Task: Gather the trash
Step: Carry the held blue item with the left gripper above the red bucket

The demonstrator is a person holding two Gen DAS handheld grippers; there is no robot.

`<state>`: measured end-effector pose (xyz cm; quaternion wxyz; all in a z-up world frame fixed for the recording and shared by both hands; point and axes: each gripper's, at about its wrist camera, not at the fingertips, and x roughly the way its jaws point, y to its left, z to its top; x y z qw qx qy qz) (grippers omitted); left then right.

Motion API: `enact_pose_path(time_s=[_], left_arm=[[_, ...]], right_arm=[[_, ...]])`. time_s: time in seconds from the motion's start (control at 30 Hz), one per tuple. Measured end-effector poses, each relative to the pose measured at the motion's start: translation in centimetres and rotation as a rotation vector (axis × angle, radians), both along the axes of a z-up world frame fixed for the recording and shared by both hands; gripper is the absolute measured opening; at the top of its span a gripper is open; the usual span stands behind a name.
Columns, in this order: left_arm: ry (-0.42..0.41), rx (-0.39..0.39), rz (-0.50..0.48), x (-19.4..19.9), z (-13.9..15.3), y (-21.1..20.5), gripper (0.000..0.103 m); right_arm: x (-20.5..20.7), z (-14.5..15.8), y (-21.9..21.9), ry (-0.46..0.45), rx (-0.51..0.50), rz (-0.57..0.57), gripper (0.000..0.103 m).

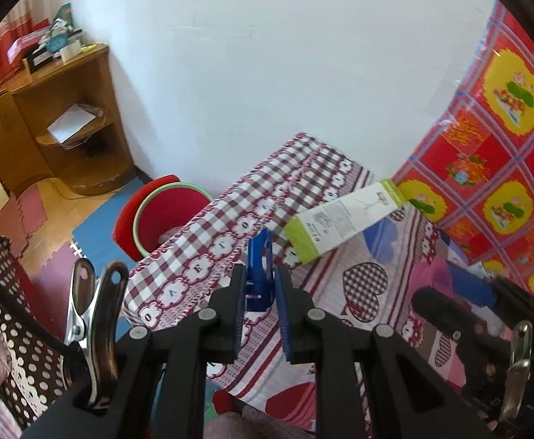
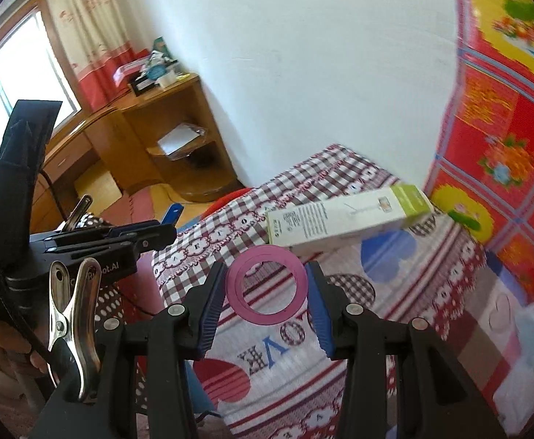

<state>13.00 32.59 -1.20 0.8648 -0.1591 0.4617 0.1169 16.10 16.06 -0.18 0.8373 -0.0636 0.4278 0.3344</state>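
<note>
Red bin [image 1: 164, 216]: far left of left gripper [image 1: 260, 285] pinching blue scrap [image 1: 259, 274]; right gripper [image 2: 267, 289] clamps pink ring [image 2: 267, 285].

Right hand-held gripper [image 2: 267, 289] clamps pink ring [image 2: 267, 285]; white-green box [image 2: 347, 216] beyond on patterned cloth [image 2: 394, 322].

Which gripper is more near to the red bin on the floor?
Left. The left gripper, holding a blue piece, is beside the red bin. The right gripper, holding a pink ring, is over the bed, farther away.
</note>
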Motion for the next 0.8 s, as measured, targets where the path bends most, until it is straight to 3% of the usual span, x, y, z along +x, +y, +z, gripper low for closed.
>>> enact_pose_path(time_s=[0.37,0.8], left_arm=[[0.009,0.007,0.078,0.5,-0.5,3.8,0.016],[0.034,0.006,0.094,2.3,-1.5,10.5,0.016]], right_arm=[[2.2,0.2,3.6,0.004,0.01,0.079,0.044],[4.3,1.2,9.8,0.008,0.036,0.089,0.044]])
